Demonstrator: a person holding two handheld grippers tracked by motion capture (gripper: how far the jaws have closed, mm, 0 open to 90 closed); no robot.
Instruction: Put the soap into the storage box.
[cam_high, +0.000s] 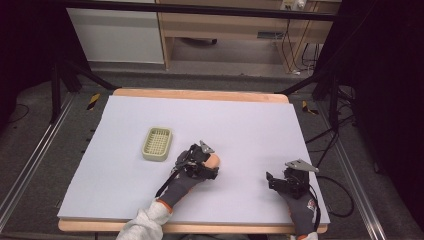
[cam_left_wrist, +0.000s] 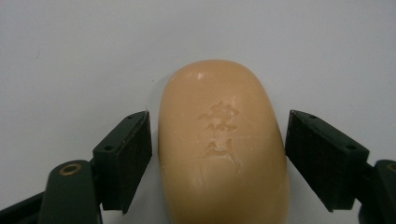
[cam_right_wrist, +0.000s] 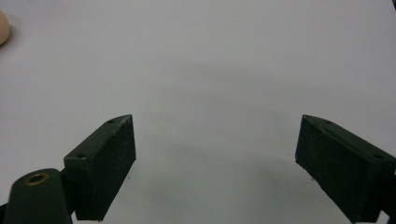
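The bar of soap (cam_left_wrist: 222, 144) lies flat on the pale worktop (cam_high: 250, 130), just right of the ribbed soap dish (cam_high: 157, 144), and the left tongs (cam_left_wrist: 218, 158) straddle it with both jaws spread: the left jaw sits almost against the bar's side, while the right jaw shows a thin gap. The step in hand looks like the grasp itself. To do it well, centre the tongs so both jaws meet the long sides together, otherwise the nearer jaw is likely to push the smooth bar sideways. Close gently and low on the flanks, since the rounded shape could squirt out under a hard pinch. The right tongs (cam_right_wrist: 215, 163) wait wide apart over bare worktop, holding nothing, well clear of the bar.
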